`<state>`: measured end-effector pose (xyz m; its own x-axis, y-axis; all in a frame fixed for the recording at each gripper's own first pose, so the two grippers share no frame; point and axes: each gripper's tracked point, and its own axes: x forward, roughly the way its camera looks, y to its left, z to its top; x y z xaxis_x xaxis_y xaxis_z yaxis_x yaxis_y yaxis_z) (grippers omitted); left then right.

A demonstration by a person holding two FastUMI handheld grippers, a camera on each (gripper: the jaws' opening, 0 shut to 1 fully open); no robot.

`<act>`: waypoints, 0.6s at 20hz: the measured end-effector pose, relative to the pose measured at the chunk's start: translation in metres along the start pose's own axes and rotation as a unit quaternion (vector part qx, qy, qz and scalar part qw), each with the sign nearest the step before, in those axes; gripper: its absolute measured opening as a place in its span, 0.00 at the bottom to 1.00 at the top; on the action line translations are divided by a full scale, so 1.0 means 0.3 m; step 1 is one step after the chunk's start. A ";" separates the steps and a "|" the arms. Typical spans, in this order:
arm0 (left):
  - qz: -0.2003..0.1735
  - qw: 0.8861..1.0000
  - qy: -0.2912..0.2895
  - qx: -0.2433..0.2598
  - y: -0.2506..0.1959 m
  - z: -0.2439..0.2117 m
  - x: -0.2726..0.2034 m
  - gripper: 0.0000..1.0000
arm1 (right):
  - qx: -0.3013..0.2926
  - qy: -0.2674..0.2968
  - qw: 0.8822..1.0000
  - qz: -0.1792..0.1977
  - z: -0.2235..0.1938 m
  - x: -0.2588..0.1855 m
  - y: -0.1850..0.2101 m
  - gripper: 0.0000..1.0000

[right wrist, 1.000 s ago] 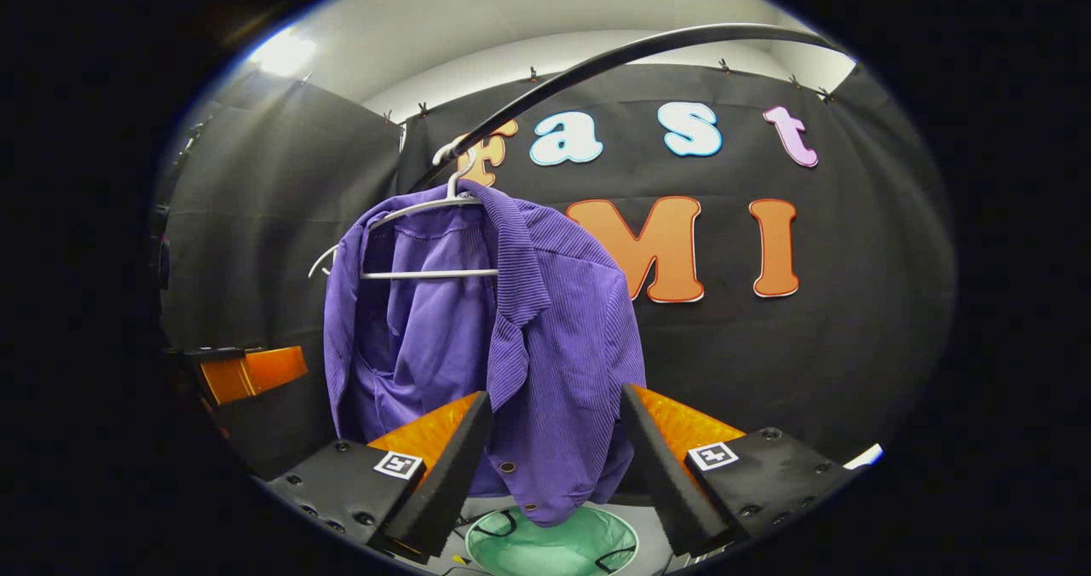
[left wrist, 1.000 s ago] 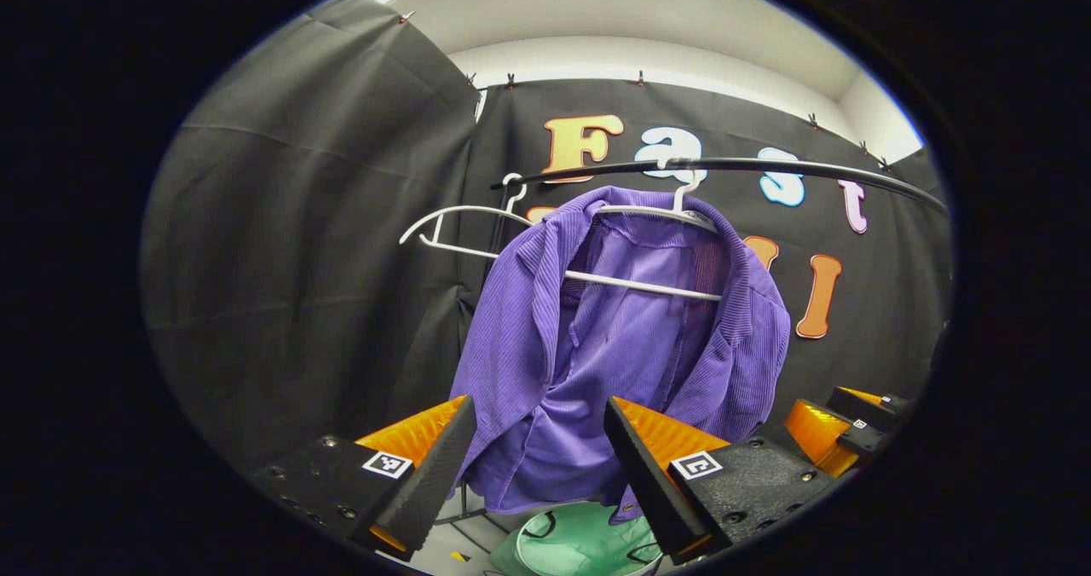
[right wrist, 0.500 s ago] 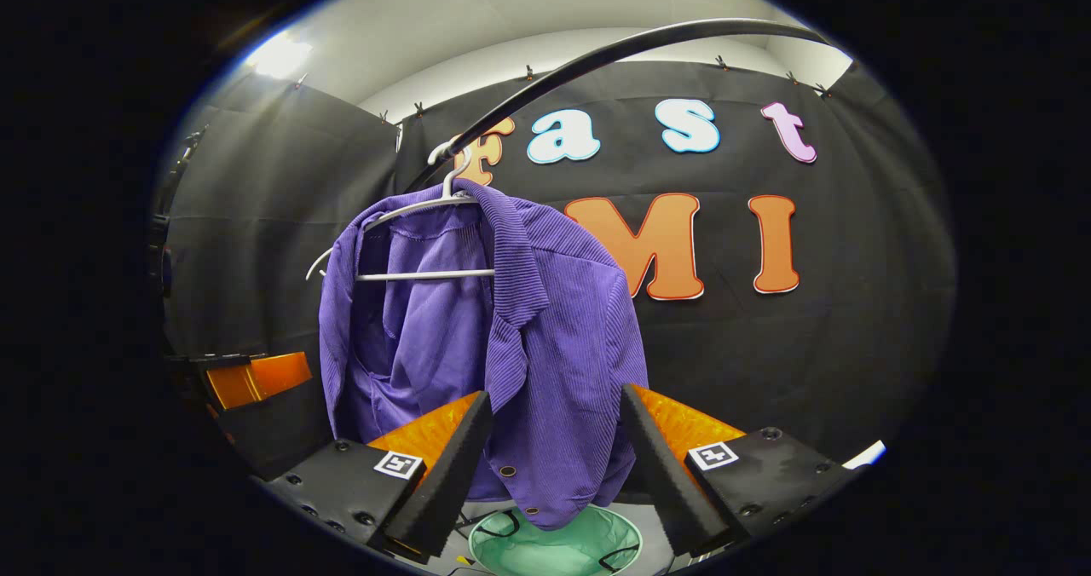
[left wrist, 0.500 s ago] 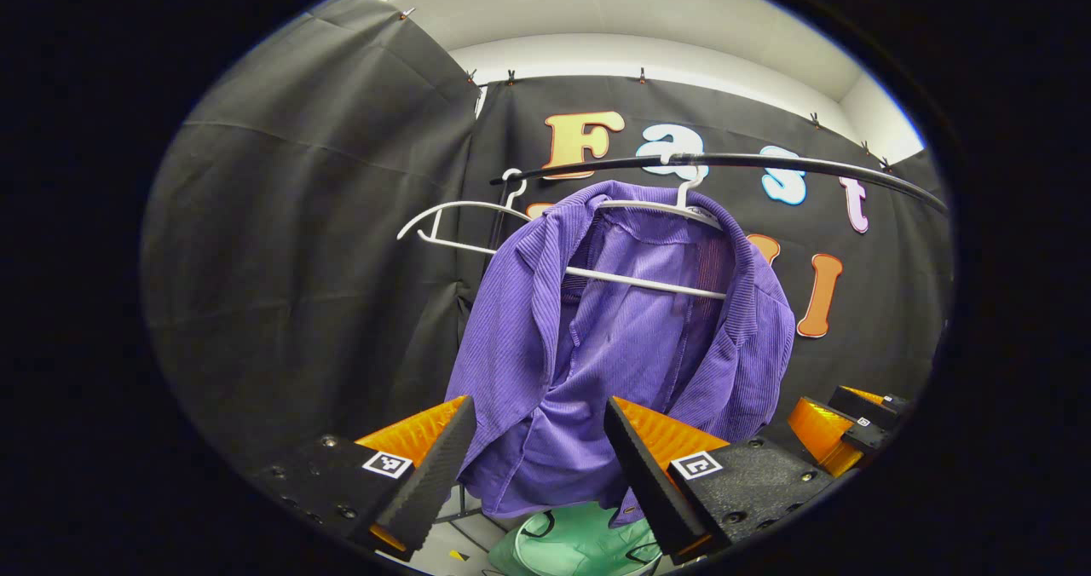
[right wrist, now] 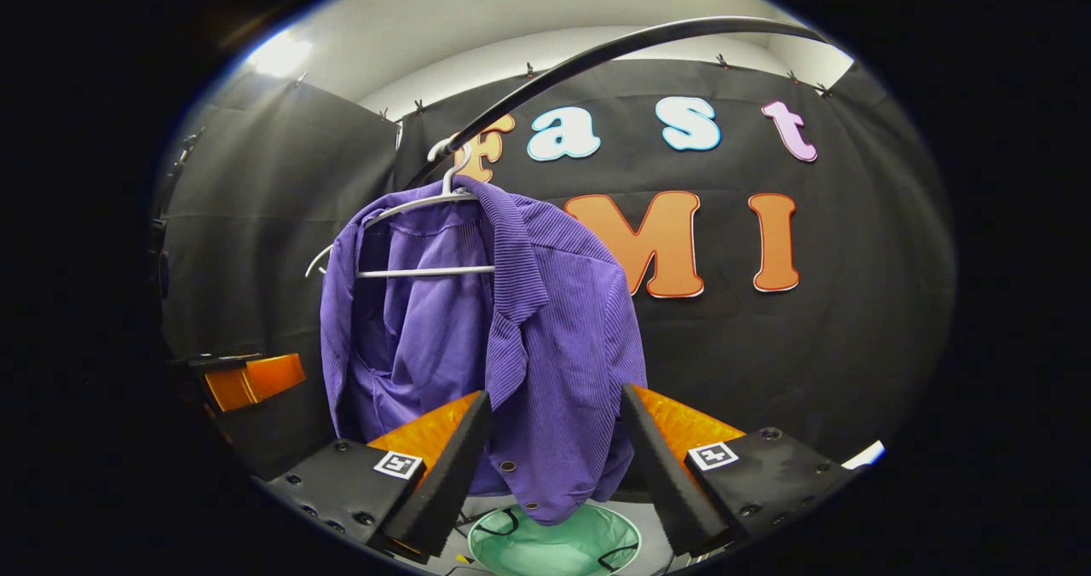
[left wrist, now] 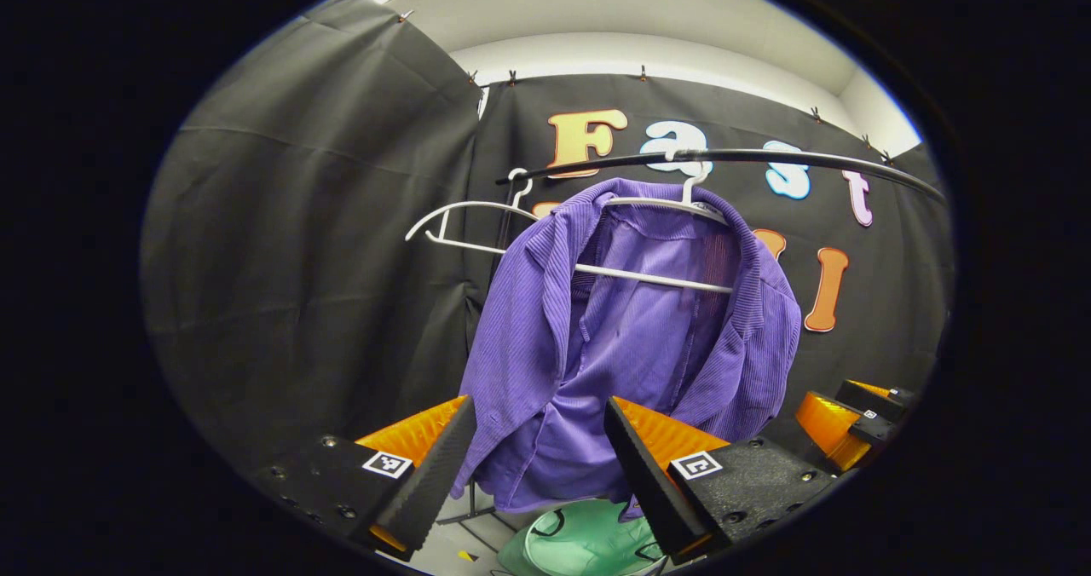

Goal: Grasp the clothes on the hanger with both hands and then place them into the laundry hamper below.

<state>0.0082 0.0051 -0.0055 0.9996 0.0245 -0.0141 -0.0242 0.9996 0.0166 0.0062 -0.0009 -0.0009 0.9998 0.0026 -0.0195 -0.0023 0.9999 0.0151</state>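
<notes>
Black cloth wall behind | purple shirt (left wrist: pixel 626 346) hangs on white hanger (left wrist: pixel 656 279) from rail (left wrist: pixel 724 157), above green hamper (right wrist: pixel 554 546) | left tongs (left wrist: pixel 537 457) and right tongs (right wrist: pixel 554 457) both spread open, holding nothing | risk: pulling may drag hanger off rail.

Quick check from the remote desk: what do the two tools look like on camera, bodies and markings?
Each tool, left and right, has two wedge-shaped fingers tapering forward from black blocky mounts studded with screws. Each mount carries a small square black-and-white tag. The right tool's body also shows far off in the left gripper view. No cables or sleeves visible.
</notes>
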 end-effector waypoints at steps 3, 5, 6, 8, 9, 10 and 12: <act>0.008 1.000 -0.001 -0.002 0.031 0.004 0.014 0.92 | 0.006 0.000 1.000 0.002 0.000 0.015 0.005 0.89; 0.010 1.000 0.004 -0.005 0.037 -0.009 0.017 0.92 | 0.014 0.004 1.000 0.007 -0.008 0.034 0.020 1.00; 0.011 1.000 0.005 -0.005 0.040 -0.011 0.023 0.92 | 0.018 0.005 1.000 0.010 -0.010 0.046 0.027 0.89; 0.011 1.000 0.008 -0.006 0.040 -0.014 0.030 0.92 | 0.026 0.007 0.999 0.017 -0.011 0.079 0.046 0.95; 0.010 1.000 0.009 -0.006 0.037 -0.017 0.031 0.92 | 0.029 0.009 0.999 0.023 -0.012 0.097 0.059 0.95; 0.009 1.000 0.010 -0.005 0.038 -0.019 0.031 0.95 | 0.031 0.010 0.999 0.026 -0.012 0.118 0.067 0.89; 0.010 1.000 0.011 -0.003 0.042 -0.022 0.032 0.95 | 0.034 0.006 0.999 0.030 -0.002 0.164 0.076 0.95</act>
<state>0.0174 0.0179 -0.0120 0.9984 0.0443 -0.0361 -0.0440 0.9990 0.0102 0.0552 0.0220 -0.0021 0.9976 0.0624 -0.0295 -0.0597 0.9946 0.0844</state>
